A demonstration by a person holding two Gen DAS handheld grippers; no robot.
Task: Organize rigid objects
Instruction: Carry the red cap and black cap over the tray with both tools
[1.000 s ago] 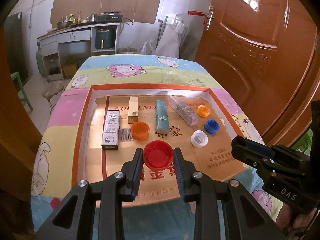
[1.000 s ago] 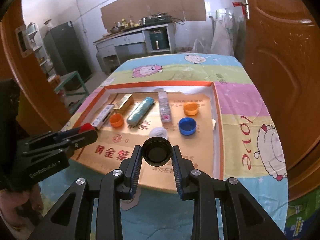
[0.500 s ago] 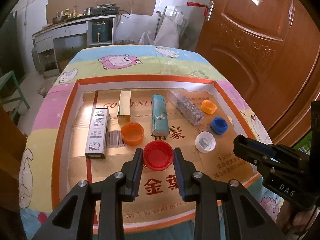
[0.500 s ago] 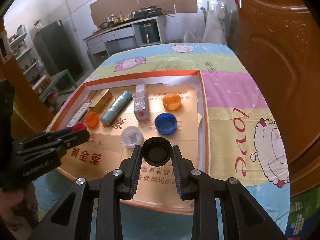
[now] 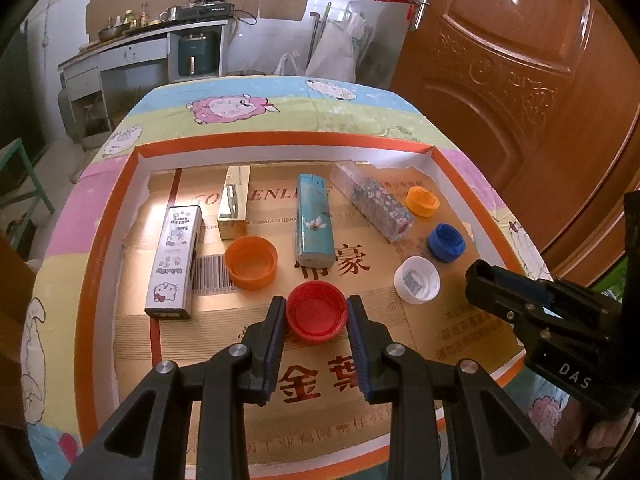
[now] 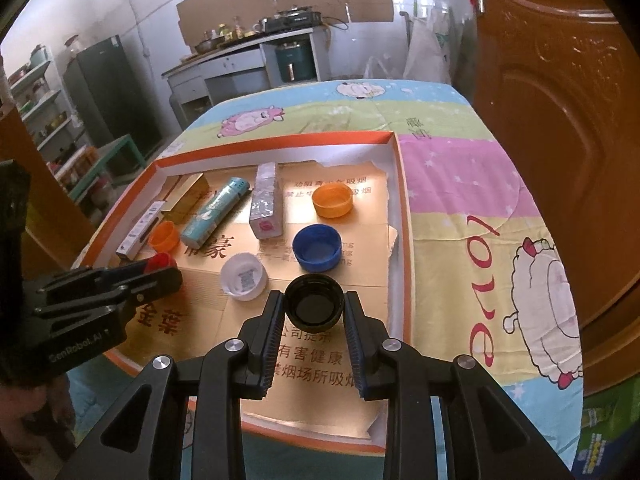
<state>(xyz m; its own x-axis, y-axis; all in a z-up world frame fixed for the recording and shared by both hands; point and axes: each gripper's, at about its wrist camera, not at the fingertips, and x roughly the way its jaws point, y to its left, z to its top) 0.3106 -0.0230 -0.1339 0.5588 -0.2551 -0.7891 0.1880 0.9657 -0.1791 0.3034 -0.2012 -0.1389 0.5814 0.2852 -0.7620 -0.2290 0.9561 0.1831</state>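
Note:
My left gripper (image 5: 316, 316) is shut on a red bottle cap (image 5: 316, 310) and holds it over the near middle of an orange-rimmed cardboard tray (image 5: 280, 144). My right gripper (image 6: 314, 310) is shut on a black bottle cap (image 6: 314, 306) over the tray's near right part. In the tray lie an orange cap (image 5: 251, 263), a white cap (image 5: 416, 279), a blue cap (image 5: 445, 242), a small orange cap (image 5: 422, 201), a Hello Kitty box (image 5: 175, 261), a gold box (image 5: 234, 208), a teal lighter (image 5: 314, 225) and a floral box (image 5: 378, 207).
The tray sits on a table with a cartoon sheep cloth (image 5: 232, 108). A brown wooden door (image 5: 520, 80) stands to the right. A kitchen counter (image 5: 152, 40) is at the back. The right gripper shows in the left wrist view (image 5: 540, 312).
Both grippers have moved forward over the tray, each still holding its cap. The tray's objects have not moved.

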